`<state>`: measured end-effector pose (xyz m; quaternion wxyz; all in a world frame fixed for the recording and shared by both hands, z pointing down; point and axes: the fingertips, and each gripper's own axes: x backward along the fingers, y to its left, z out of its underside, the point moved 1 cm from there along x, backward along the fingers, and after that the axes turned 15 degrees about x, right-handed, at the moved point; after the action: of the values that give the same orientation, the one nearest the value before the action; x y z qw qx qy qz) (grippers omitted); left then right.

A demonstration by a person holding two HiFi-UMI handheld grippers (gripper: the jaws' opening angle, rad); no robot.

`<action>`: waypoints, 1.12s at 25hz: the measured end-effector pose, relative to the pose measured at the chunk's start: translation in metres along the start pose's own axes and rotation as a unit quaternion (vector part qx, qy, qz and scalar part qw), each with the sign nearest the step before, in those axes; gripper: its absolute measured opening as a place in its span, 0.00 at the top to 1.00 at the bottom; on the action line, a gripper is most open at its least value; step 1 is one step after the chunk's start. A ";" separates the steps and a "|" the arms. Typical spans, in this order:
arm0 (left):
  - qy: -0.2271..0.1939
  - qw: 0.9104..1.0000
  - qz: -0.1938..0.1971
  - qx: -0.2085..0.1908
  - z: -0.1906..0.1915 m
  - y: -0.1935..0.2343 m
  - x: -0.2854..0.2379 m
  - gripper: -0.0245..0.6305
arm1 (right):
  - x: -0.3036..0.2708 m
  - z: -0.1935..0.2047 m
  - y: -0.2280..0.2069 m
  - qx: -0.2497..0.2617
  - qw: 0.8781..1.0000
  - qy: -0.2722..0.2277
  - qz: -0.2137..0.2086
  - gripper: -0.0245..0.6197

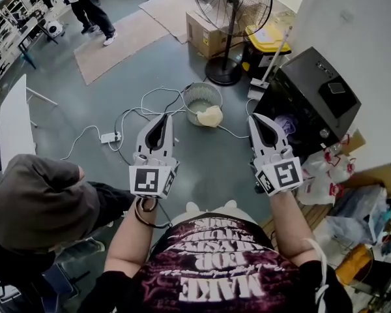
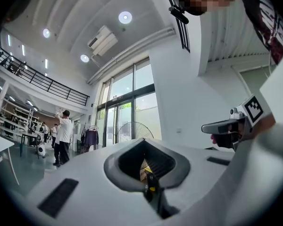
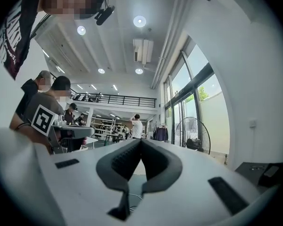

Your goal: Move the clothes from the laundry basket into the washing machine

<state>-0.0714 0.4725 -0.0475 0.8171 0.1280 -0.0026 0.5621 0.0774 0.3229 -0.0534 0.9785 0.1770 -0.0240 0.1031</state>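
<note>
I hold the white left gripper (image 1: pixel 163 119) and right gripper (image 1: pixel 259 119) closed and empty. The round mesh laundry basket (image 1: pixel 202 94), holding a cream garment (image 1: pixel 210 116), stands ahead between them. The black washing machine (image 1: pixel 309 90) sits beside the right gripper.

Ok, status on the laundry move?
Grippers: left gripper, right gripper both shut, empty. One cream garment sits in laundry basket, washing machine to its right. Loose cables trail beside the basket.
</note>
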 end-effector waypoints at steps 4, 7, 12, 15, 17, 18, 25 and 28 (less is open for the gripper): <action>0.024 0.999 -0.005 -0.025 0.006 0.017 -0.002 0.96 | -0.012 0.000 0.007 0.002 1.000 0.004 0.011 0.96; 0.034 0.999 0.002 -0.023 0.010 0.026 0.001 0.96 | -0.017 0.001 0.015 0.005 1.000 0.011 0.017 0.96; 0.044 0.999 0.004 -0.015 0.018 0.036 0.001 0.96 | -0.020 0.010 0.025 0.004 0.999 0.028 0.017 0.96; 0.048 0.999 0.000 -0.007 0.022 0.045 -0.001 0.96 | -0.026 0.014 0.027 0.003 0.999 0.035 0.013 0.95; 0.050 0.999 -0.005 -0.002 0.025 0.051 -0.007 0.96 | -0.032 0.017 0.023 0.003 0.999 0.037 0.011 0.96; 0.052 0.999 -0.007 -0.001 0.028 0.053 -0.010 0.96 | -0.034 0.020 0.021 0.002 0.999 0.038 0.011 0.95; 0.054 0.998 -0.018 -0.004 0.040 0.063 -0.040 0.96 | -0.054 0.046 -0.002 -0.005 0.999 0.043 0.003 0.95; 0.060 0.998 -0.023 -0.006 0.045 0.070 -0.055 0.96 | -0.067 0.056 -0.011 -0.011 0.999 0.044 0.000 0.95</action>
<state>-0.1500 0.4359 0.0023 0.8291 0.0892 0.0460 0.5500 0.0141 0.2804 -0.0105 0.9805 0.1612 0.0175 0.1106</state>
